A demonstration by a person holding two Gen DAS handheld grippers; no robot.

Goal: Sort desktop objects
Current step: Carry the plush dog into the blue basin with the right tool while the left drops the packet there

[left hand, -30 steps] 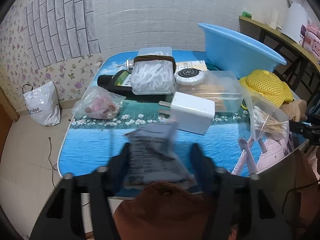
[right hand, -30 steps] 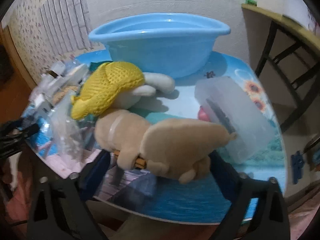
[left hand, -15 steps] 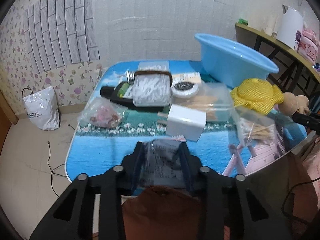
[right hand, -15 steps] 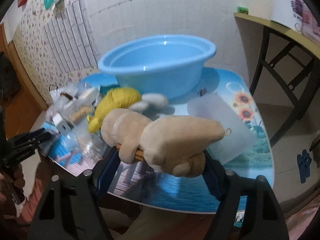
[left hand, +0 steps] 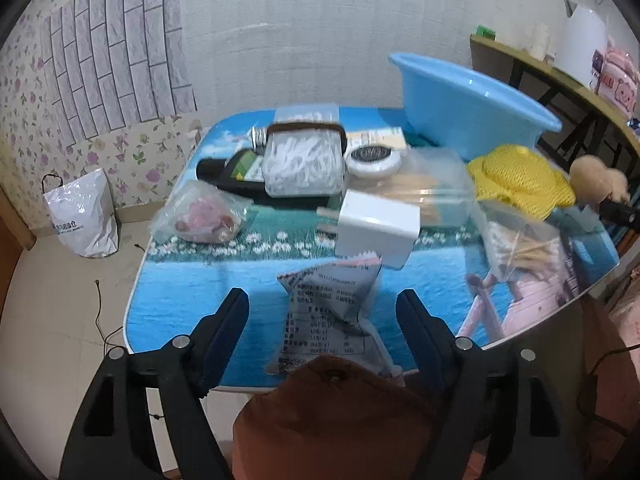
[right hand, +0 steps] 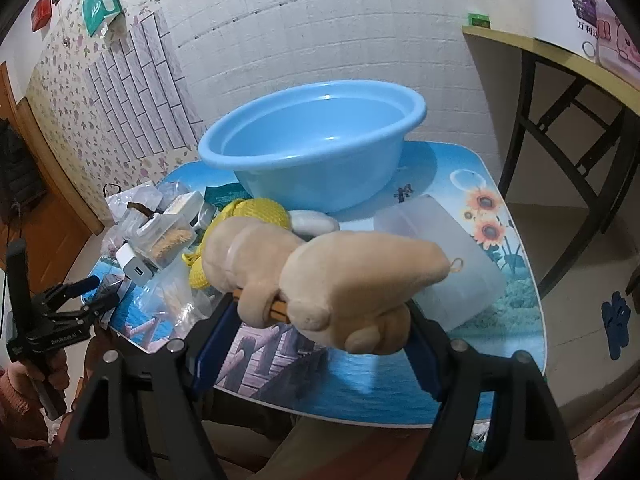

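Over the table edge, left gripper [left hand: 322, 314] now released from grey packet [left hand: 330, 314], right gripper [right hand: 320, 322] still grasping plush toy [right hand: 332, 276]

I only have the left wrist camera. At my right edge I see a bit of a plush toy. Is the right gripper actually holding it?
Observer: Yes. The right gripper is shut on the plush toy, which looks lifted off the table.
Operator: I can't see the bottom of the blue basin. Is anything in it?
Observer: No, the basin is empty.
Operator: What is on the table to its right?
Observer: A frosted plastic box lies there, in front of the sunflower print.
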